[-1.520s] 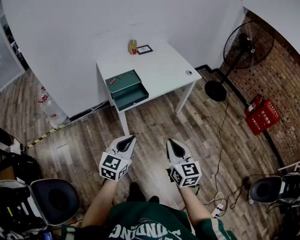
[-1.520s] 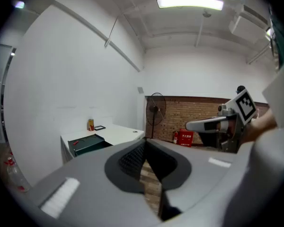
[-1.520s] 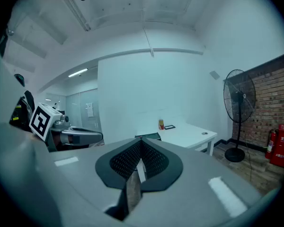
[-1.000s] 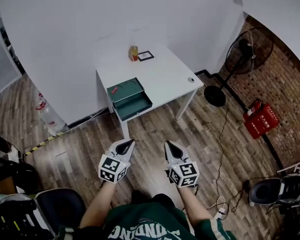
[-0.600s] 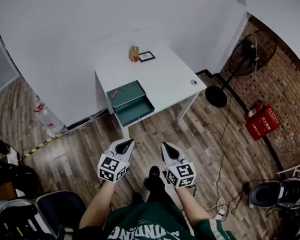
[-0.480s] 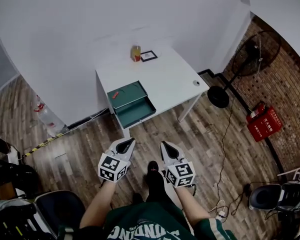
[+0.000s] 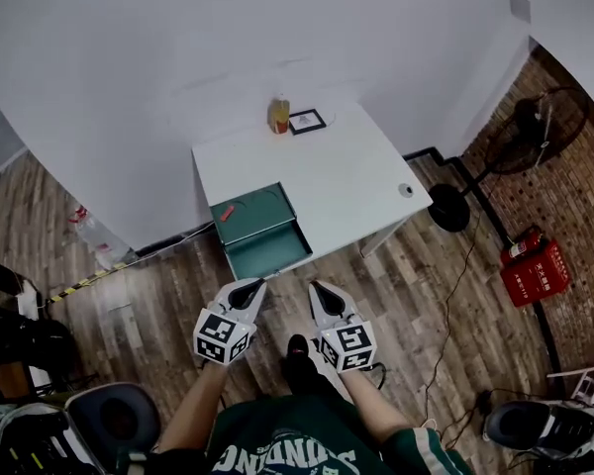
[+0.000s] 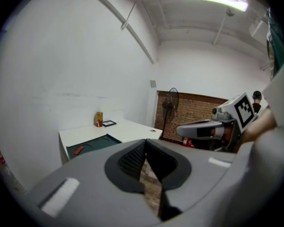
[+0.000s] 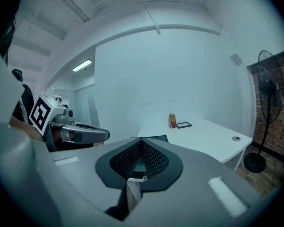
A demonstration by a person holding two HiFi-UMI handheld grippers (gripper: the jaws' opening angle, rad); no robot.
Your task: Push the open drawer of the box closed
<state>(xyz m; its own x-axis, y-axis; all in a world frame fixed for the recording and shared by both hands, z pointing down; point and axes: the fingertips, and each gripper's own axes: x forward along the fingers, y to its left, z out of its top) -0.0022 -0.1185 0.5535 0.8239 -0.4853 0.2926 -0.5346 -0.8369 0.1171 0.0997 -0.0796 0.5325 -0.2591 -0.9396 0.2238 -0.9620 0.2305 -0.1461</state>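
left gripper (image 7: 253, 286): jaws clenched tip to tip, nothing between them; held over the wood floor (image 7: 148, 295), short of the table, well apart from the box.
right gripper (image 7: 316, 289): same, jaws pressed together and empty; just beside the left one, tips pointing at the table.
box (image 7: 247, 215): green, on the white table (image 7: 346, 171) at its front-left corner; small red item (image 7: 226, 212) on its top.
drawer (image 7: 268, 249): open, pulled out toward the person at the table's front edge; neither gripper touches it.
table back edge: bottle (image 7: 279, 115) and small picture frame (image 7: 307, 121), side by side near the wall.
right of table: standing fan (image 7: 535, 127) and red case (image 7: 533, 268) on the floor.
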